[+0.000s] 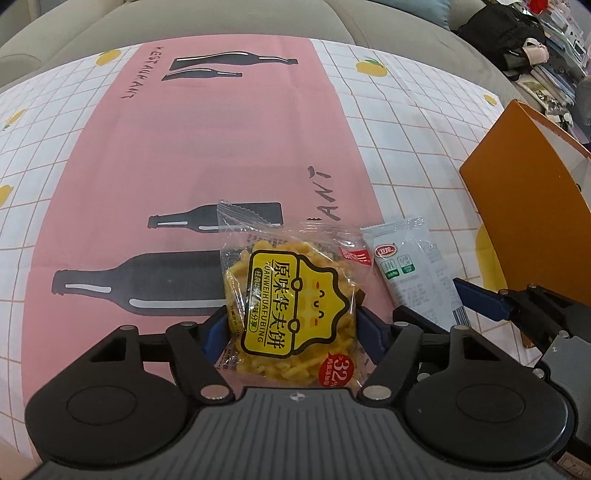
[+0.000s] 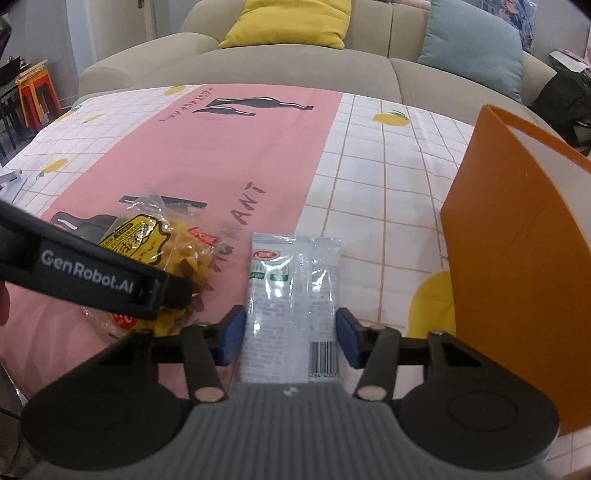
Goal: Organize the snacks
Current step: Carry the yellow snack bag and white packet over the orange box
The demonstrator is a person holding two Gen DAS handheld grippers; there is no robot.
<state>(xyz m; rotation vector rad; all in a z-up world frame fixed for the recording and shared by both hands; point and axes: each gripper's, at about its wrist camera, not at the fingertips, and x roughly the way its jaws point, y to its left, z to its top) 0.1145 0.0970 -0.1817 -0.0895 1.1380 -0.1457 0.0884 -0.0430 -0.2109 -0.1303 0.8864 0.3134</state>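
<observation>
A clear bag of yellow waffle snacks (image 1: 291, 310) with a yellow label lies on the pink strip of the tablecloth. My left gripper (image 1: 291, 328) has its blue pads against both sides of the bag, shut on it. The bag also shows in the right wrist view (image 2: 162, 251), partly hidden by the left gripper's arm. A white and grey snack packet (image 2: 291, 302) lies beside it to the right; it also shows in the left wrist view (image 1: 413, 266). My right gripper (image 2: 290, 336) is open, its pads either side of the packet with small gaps.
An orange box (image 2: 517, 258) stands at the right, close to the right gripper; it also shows in the left wrist view (image 1: 524, 206). The tablecloth (image 2: 388, 177) is pink with white checked sides. A grey sofa with cushions (image 2: 288, 22) lies beyond the table.
</observation>
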